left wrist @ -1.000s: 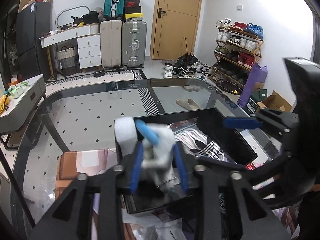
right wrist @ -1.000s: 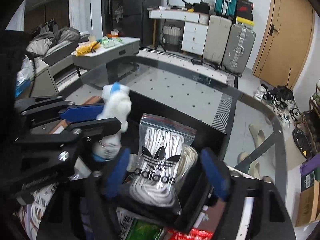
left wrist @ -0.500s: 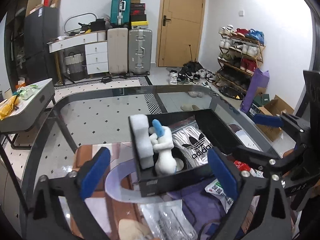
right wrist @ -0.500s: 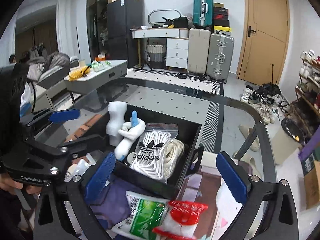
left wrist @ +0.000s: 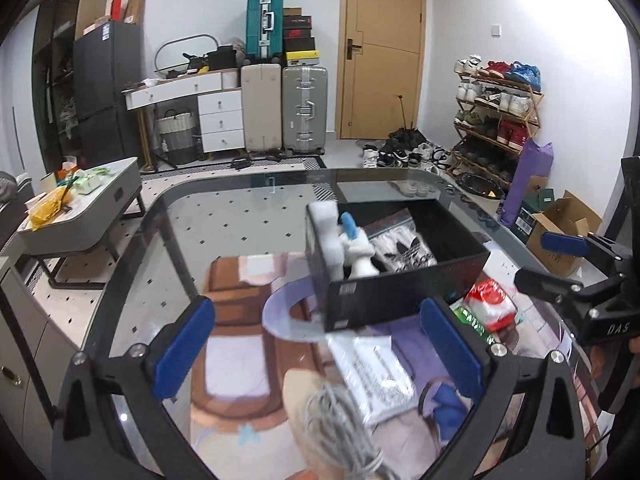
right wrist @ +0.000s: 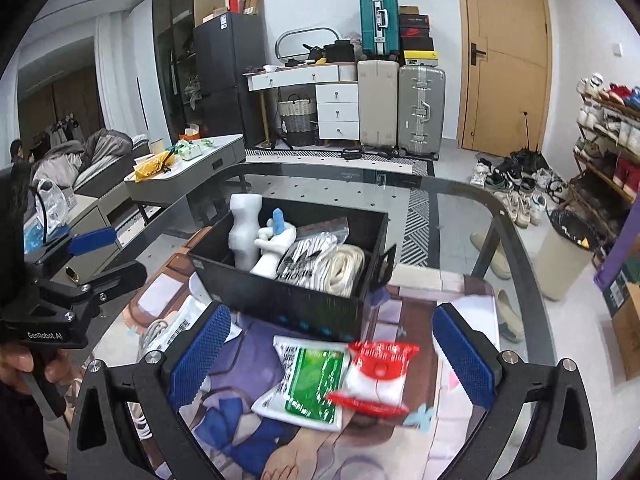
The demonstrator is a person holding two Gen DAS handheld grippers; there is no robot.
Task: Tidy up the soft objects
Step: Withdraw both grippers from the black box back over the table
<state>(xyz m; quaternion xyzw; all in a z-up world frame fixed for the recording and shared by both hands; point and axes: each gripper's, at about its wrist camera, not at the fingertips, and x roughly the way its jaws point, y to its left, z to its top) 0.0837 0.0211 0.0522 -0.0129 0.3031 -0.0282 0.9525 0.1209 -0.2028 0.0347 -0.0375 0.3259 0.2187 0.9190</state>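
Glossy glass tabletop [right wrist: 460,216] (reflective), matt black box [right wrist: 280,300], crinkly shiny plastic packets [right wrist: 340,380], dimpled blue pads on fingers [right wrist: 200,348].

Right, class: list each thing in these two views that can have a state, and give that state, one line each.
Left tool: open, empty.
Right tool: open, empty.
Black box: lidless, partly filled.
White plush toy: in the box, leaning.
Bag of white laces: in the box.
Green packet: on the mat, outside the box.
Red packet: beside it, outside.
Door: closed.

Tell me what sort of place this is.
Most likely a lived-in home, a living room or entry area: a shoe rack beside the door, suitcases against the wall, and a sofa.
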